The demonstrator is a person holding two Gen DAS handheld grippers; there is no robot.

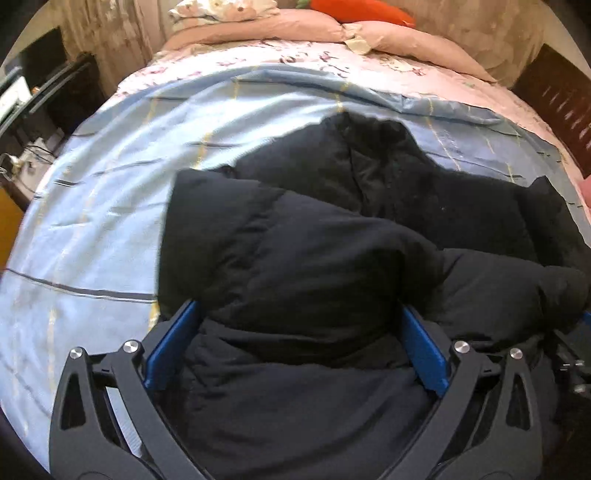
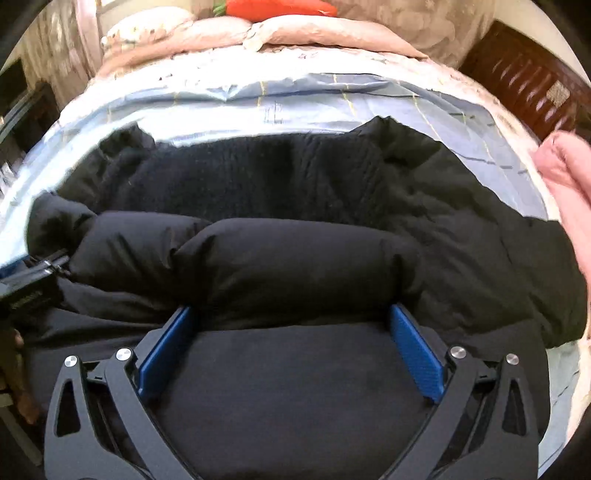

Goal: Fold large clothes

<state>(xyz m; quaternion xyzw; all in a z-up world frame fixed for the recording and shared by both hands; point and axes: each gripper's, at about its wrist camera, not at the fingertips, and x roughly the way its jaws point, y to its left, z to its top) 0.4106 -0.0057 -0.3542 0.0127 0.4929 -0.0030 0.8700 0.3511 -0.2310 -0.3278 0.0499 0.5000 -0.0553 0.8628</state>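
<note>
**Black padded jacket on bed, both grippers spread wide over it**

Left wrist view: The left gripper stands with its jaws spread wide, the blue pads at either side of a raised fold of the black padded jacket. The fabric bulges up between the pads and hides their tips, so whether they press on it cannot be told. The jacket lies on a light blue striped sheet that covers the near part of the bed. Its fleecy inner lining faces up at the far side, and a puffy quilted section is folded over toward the camera. Beyond the sheet lie a pink floral cover, pink pillows and an orange carrot-shaped cushion. Part of the right gripper shows at the right edge, close against the jacket.

Right wrist view: The right gripper is likewise spread wide, its blue pads flanking a rolled, puffy ridge of the jacket. The pads stand apart and clamp nothing. The dark lining lies open beyond the ridge. The jacket spans most of the sheet from left to right. A pink cloth sits at the right edge, next to the jacket. The left gripper appears at the left edge, against the jacket.
</note>
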